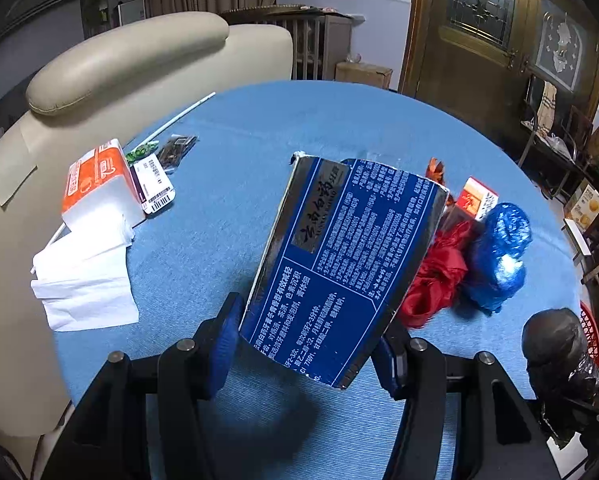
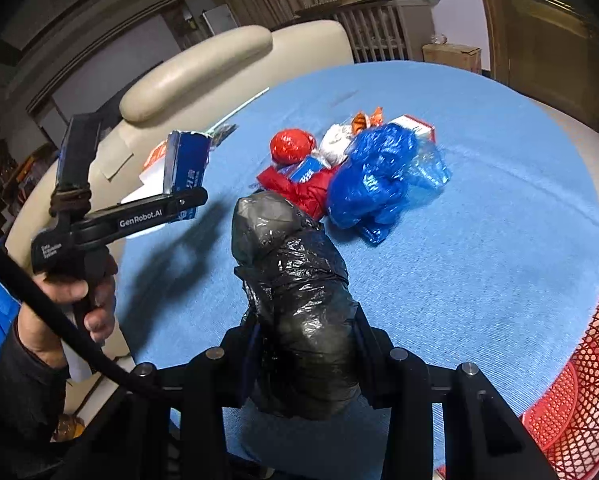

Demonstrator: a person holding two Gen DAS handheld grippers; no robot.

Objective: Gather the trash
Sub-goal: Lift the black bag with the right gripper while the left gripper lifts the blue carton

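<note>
My left gripper (image 1: 311,340) is shut on a blue toothpaste box (image 1: 339,264) and holds it tilted above the blue table (image 1: 259,136). In the right wrist view the box (image 2: 187,164) and the left gripper (image 2: 187,204) show at the left. My right gripper (image 2: 305,344) is shut on a wadded black plastic bag (image 2: 295,292), also seen at the right in the left wrist view (image 1: 555,344). A pile of trash lies on the table: a blue plastic bag (image 2: 379,176), a red bag (image 2: 299,184), a red ball (image 2: 292,145) and a small red-white box (image 2: 417,125).
An orange tissue pack (image 1: 95,184) with loose white tissues (image 1: 83,280), a barcoded packet (image 1: 155,184) and a white stick (image 1: 179,118) lie at the table's left. A red mesh basket (image 2: 575,396) stands at the right edge. A beige armchair (image 1: 119,64) stands behind the table.
</note>
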